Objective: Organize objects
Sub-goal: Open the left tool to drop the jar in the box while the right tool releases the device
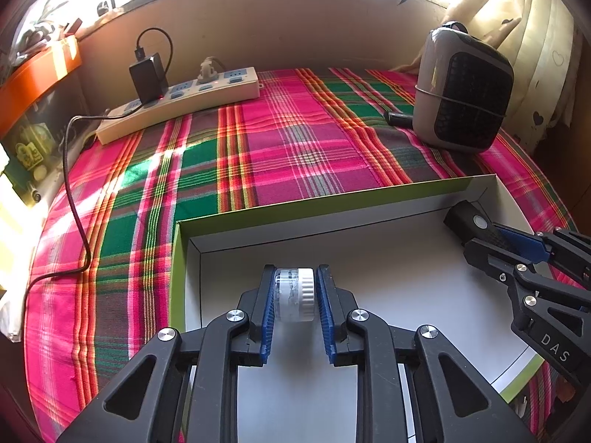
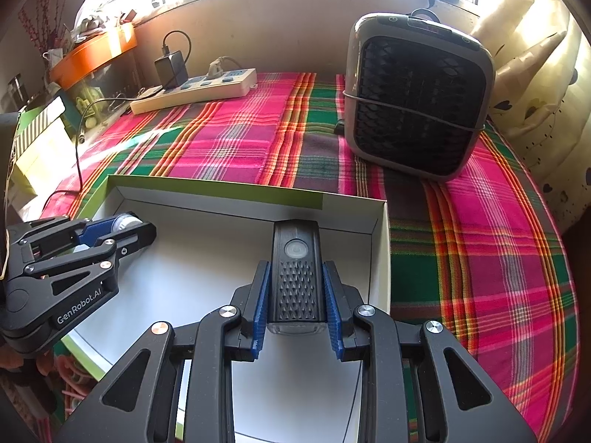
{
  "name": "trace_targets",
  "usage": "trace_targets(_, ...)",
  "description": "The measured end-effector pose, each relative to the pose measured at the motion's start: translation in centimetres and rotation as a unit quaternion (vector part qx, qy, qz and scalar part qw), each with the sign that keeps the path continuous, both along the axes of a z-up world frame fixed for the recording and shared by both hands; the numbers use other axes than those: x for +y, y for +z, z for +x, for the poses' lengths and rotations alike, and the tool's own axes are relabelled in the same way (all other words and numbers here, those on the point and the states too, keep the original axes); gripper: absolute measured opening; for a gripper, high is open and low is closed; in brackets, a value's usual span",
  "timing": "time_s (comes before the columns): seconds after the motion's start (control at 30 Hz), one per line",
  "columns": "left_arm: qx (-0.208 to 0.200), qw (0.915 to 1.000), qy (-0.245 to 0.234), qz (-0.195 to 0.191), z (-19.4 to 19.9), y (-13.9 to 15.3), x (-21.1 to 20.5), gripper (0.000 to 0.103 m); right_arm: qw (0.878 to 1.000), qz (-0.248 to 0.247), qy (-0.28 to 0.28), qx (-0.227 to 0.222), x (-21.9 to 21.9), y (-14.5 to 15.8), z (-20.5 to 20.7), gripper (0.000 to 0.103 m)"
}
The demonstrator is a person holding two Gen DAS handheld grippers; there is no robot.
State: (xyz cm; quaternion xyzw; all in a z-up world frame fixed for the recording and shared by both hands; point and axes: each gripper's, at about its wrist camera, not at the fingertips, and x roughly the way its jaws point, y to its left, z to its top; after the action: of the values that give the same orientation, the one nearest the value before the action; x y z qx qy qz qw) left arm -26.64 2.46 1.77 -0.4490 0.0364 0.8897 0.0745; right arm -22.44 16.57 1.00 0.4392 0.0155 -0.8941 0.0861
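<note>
My left gripper [image 1: 295, 275] is shut on a small clear jar with a white ribbed lid [image 1: 295, 293], held on its side over the white inside of an open green-edged box [image 1: 258, 214]. My right gripper [image 2: 295, 269] is shut on a black torch-like device with a round button [image 2: 296, 258], held over the box's right part near its far wall [image 2: 236, 203]. In the left wrist view the right gripper [image 1: 476, 234] and the black device [image 1: 469, 219] show at the box's right corner. In the right wrist view the left gripper [image 2: 144, 227] shows at the left with the jar [image 2: 123, 221].
The box lies on a pink, green and red plaid cloth [image 1: 295, 147]. A grey fan heater [image 2: 417, 92] stands at the back right. A power strip [image 1: 177, 103] with a black charger [image 1: 147, 77] and trailing cable [image 1: 74, 203] lies at the back left. A wall and window run behind.
</note>
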Motion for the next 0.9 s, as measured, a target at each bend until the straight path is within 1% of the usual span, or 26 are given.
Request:
trace_targets(0.23,0.000,1.0000,-0.004,0.000,0.2,0.0,0.2,0.025,1.000,-0.003,-0.003,0.000,0.0,0.0,0.0,0.028)
trace_targets(0.47,0.000,1.0000,-0.007,0.000,0.3,0.0,0.3,0.027,1.000,-0.006,-0.006,-0.001,0.0,0.1,-0.1,0.028)
trace_targets(0.63,-0.001,0.9999,-0.015,0.007,0.5,0.0,0.5,0.034,1.000,-0.008,-0.008,-0.001,0.1,0.1,-0.1,0.028)
trace_targets(0.77,-0.002,0.9998,-0.016,0.013,0.7,0.0,0.4,0.036,1.000,-0.011,-0.011,-0.001,0.2,0.1,0.1,0.029)
trace_targets(0.87,-0.004,0.9997,-0.015,0.016,1.0,0.1,0.4,0.038,1.000,-0.020,-0.009,0.001,0.1,0.2,0.2,0.039)
trace_targets(0.9,-0.004,0.9997,-0.015,0.017,1.1,0.1,0.3,0.039,1.000,-0.020,-0.008,0.004,0.0,0.3,0.3,0.045)
